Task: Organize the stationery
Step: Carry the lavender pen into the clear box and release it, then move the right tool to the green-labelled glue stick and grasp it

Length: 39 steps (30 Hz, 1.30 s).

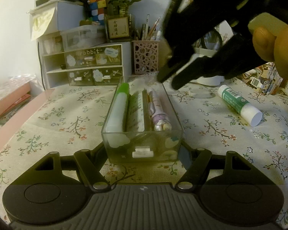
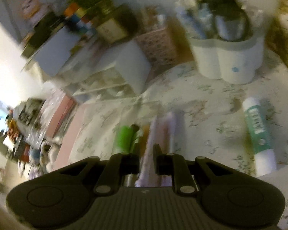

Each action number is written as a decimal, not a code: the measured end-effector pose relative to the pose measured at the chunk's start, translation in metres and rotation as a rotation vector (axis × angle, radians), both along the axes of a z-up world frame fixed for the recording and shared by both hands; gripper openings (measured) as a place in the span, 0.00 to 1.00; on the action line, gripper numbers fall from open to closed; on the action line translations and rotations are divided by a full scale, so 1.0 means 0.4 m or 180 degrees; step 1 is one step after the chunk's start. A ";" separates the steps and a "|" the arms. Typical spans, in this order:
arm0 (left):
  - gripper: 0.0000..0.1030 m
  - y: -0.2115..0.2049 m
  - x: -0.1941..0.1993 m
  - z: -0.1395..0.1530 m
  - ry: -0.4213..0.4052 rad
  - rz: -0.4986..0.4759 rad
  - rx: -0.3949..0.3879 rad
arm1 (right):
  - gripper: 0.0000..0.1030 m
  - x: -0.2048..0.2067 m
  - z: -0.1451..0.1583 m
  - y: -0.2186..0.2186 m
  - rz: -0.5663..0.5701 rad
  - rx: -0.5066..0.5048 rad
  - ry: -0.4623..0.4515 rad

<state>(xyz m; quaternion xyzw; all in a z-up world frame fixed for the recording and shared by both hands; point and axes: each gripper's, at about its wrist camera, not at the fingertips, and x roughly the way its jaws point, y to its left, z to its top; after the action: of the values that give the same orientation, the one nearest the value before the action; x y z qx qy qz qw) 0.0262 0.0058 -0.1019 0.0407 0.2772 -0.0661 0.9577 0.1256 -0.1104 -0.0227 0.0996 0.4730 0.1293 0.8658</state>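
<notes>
**While clamped: clear tray, pale pen**

Held the glossy rectangular clear tray [image 1: 142, 134] between left gripper [image 1: 143, 151] on the floral-clothed counter [image 1: 48, 115]. Pinched a slim lilac pen [image 2: 148, 153] in right gripper [image 2: 146, 160]. Left a smooth cylindrical glue stick [image 1: 240, 103] on open cloth, well apart.

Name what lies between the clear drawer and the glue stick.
Left wrist view: mostly bare floral cloth, with a pale flat oblong, perhaps an eraser, at the far end.

I see a clear drawer tray [image 1: 143, 134] on the floral cloth holding a green-capped white tube [image 1: 118, 107], a white labelled tube [image 1: 137, 111] and a lilac pen [image 1: 159, 113] lengthwise. A green-white glue stick [image 1: 240, 104] lies flat, right of it, apart.
</notes>
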 end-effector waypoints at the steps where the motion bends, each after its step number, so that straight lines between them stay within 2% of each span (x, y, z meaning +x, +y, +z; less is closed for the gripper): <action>1: 0.70 0.000 0.000 0.000 0.0000 0.0000 0.0000 | 0.13 -0.002 -0.003 0.011 0.0113 0.0050 0.0035; 4: 0.70 0.000 0.001 0.000 0.0000 0.0000 0.0002 | 0.15 0.008 -0.013 0.038 0.0332 0.0227 0.0189; 11: 0.70 0.000 0.001 0.000 0.0000 0.0000 -0.0001 | 0.28 0.060 -0.033 0.051 0.0277 0.0039 0.0181; 13: 0.70 0.000 0.001 0.000 0.0000 0.0000 -0.0001 | 0.28 0.069 -0.041 0.050 0.0261 -0.0049 0.0188; 21: 0.70 0.000 0.000 0.000 0.0000 0.0001 0.0000 | 0.32 0.082 -0.051 0.065 0.0329 -0.0066 0.0230; 25: 0.70 0.000 0.000 0.000 0.0001 0.0000 -0.0001 | 0.32 0.077 -0.040 0.070 0.0419 0.0102 0.0240; 39: 0.70 0.000 0.001 0.000 0.0001 0.0001 -0.0001 | 0.35 0.071 -0.048 0.092 0.0509 0.0150 0.0244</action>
<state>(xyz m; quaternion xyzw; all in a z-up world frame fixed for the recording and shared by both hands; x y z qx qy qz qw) 0.0266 0.0059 -0.1018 0.0405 0.2773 -0.0660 0.9577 0.1540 -0.0738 -0.0417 0.0867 0.5091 0.2052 0.8314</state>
